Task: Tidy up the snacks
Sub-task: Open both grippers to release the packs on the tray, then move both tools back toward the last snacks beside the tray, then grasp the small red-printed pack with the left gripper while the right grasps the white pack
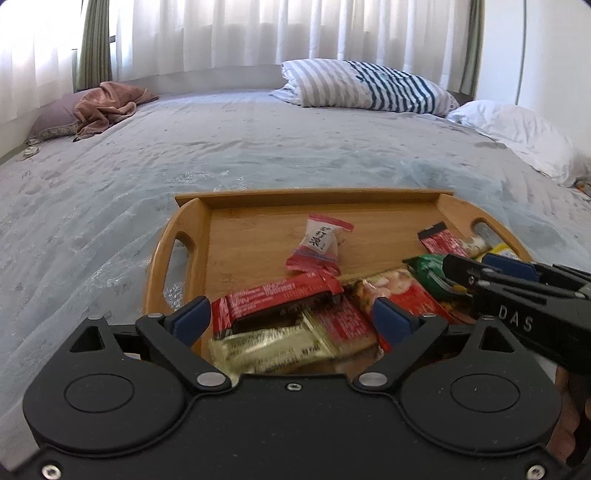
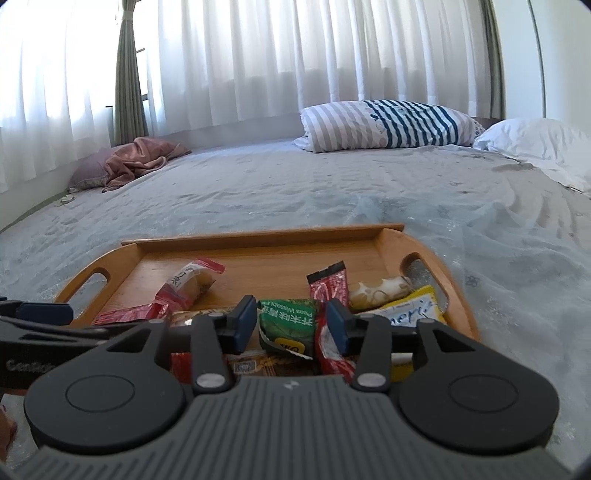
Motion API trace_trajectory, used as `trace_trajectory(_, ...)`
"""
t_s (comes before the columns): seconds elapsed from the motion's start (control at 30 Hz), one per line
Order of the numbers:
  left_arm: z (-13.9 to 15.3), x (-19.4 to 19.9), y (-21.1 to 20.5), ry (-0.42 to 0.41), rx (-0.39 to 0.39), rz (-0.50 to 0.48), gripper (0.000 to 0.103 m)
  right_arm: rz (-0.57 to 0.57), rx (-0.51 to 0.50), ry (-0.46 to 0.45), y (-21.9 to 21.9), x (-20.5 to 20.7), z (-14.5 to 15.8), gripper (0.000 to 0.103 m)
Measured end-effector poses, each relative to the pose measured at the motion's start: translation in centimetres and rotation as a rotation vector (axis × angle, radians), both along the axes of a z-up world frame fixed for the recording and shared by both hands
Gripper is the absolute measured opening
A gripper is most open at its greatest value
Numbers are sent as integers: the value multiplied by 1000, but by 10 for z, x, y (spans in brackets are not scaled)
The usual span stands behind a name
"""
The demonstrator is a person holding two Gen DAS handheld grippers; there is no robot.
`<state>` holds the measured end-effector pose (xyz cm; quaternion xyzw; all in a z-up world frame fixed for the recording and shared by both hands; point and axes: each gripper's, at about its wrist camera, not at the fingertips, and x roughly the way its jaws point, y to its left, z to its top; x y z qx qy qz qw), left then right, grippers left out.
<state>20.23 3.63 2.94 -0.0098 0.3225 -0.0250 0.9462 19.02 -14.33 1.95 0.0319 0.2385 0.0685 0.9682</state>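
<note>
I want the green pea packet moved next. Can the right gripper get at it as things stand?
Probably yes. The right gripper is open with the green packet right ahead between its fingers, lying on top of the pile in the tray. A red wrapper crowds one finger.

Bed sheet (image 1: 258, 147), grey, patterned; striped pillow (image 1: 365, 86); white pillow (image 1: 517, 129); crumpled brown cloth (image 1: 107, 107) on mauve pillow (image 1: 51, 118); sheer white curtains (image 1: 221, 33).

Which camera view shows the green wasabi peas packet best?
The right wrist view: the green wasabi peas packet lies between the open fingers of the right gripper, its label readable. The left wrist view shows only part of it, behind the right gripper.
</note>
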Motion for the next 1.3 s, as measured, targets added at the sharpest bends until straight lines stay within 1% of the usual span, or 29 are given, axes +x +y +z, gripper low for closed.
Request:
trace_trajectory(0.13,5,-27,5,-14,8,-26,97,-8,12,7,-3,-16,4,66)
trace_trajectory(0.2,8,-44,9,-20,7,-38,98,-8,-6,0,0,-26,4,67)
trace_trajectory(0.33,8,-81,19,-12,-5,-62,98,-32,-46,-32,8,-53,6,76)
trace_trajectory(0.37,7,-90,22,-10,1,-66,98,-43,-51,-38,10,-61,5,79)
trace_trajectory(0.43,4,-108,28,-1,20,-71,98,-58,-52,-39,13,-74,3,81)
trace_trajectory(0.53,-1,-134,39,9,61,-83,96,-62,-52,-33,17,-88,-1,82)
trace_trajectory(0.67,-5,-156,55,19,97,-66,91,-57,-60,-25,25,-102,-6,82)
trace_trajectory(0.7,-6,-159,58,19,102,-67,87,-55,-61,-22,28,-104,-7,82)
trace_trajectory(0.73,-8,-160,61,26,108,-68,85,-52,-61,-16,30,-106,-9,82)
trace_trajectory(0.8,-13,-159,68,60,99,-61,76,-47,-64,-5,35,-108,-11,82)
trace_trajectory(0.87,-19,-153,75,97,44,-63,66,-42,-73,3,39,-111,-14,82)
trace_trajectory(0.9,-20,-152,78,94,15,-62,62,-39,-77,4,40,-112,-14,82)
trace_trajectory(0.93,-21,-152,79,85,2,-58,55,-36,-81,5,42,-113,-15,82)
trace_trajectory(0.97,-20,-151,78,82,1,-62,38,-30,-84,6,43,-113,-14,82)
trace_trajectory(1.0,-19,-150,76,77,0,-67,32,-24,-84,8,43,-114,-14,81)
trace_trajectory(1.07,-18,-147,72,72,-6,-65,32,-1,-72,13,44,-116,-12,81)
trace_trajectory(1.2,-16,-139,61,67,-3,-90,31,55,-44,18,51,-120,-10,81)
trace_trajectory(1.3,-9,-131,55,48,-3,-103,31,58,-38,27,57,-120,-13,82)
